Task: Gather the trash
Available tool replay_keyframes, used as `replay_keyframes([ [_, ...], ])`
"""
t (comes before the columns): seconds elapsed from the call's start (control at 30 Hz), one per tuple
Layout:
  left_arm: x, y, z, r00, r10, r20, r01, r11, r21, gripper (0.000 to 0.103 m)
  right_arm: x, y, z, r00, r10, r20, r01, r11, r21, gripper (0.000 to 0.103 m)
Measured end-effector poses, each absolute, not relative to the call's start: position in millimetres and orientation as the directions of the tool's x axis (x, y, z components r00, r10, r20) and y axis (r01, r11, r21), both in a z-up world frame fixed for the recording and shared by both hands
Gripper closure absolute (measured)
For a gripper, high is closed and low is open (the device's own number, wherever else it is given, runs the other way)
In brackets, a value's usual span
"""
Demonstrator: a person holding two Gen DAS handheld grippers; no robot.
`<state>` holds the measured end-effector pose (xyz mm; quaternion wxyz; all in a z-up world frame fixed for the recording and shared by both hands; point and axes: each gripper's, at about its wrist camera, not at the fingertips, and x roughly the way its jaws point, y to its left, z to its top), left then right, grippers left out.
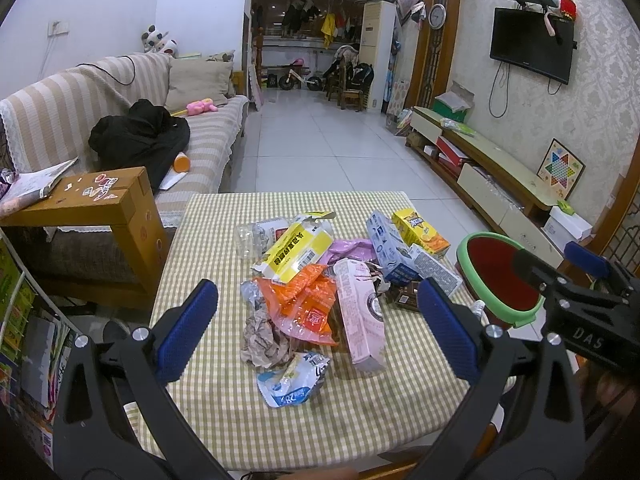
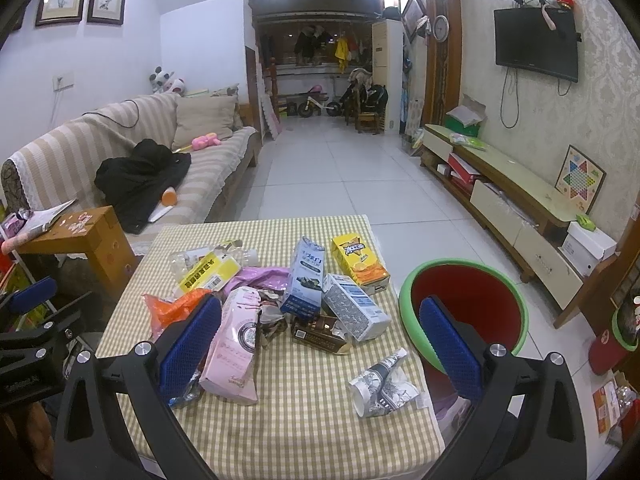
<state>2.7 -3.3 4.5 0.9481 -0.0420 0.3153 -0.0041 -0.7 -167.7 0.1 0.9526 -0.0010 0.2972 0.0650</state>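
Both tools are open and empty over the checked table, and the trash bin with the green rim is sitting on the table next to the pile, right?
Not quite. The trash bin stands on the floor beside the table, not on it; the right wrist view shows this. Both the left tool and the right tool are open and empty.

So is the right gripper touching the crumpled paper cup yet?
Apart. The right wrist view shows the right gripper open, the crumpled paper cup lying on checked cloth between its fingers, touching neither.

The checkered surface (image 2: 304,420) carries a litter heap around a pink carton (image 2: 234,350): an orange wrapper (image 1: 300,304) left of it, a yellow juice box (image 2: 360,264) beyond it, and a crushed paper cup (image 2: 382,386) to its right.
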Motion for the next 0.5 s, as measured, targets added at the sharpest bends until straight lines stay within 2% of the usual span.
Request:
replay_keyframes([
  [0.3,8,0,-4,0.783,-0.029,-0.621,-0.029,0.996,-0.083,0.005,3,-171,-3,0.803,0.126,-0.583,-0.125,0.991,0.042,0.007],
  [0.5,23,7,-26,0.736,-0.046,-0.675,-0.028,0.995,-0.099,0.005,20,-172,-23,0.754,0.147,-0.641,-0.156,0.987,0.042,0.007],
])
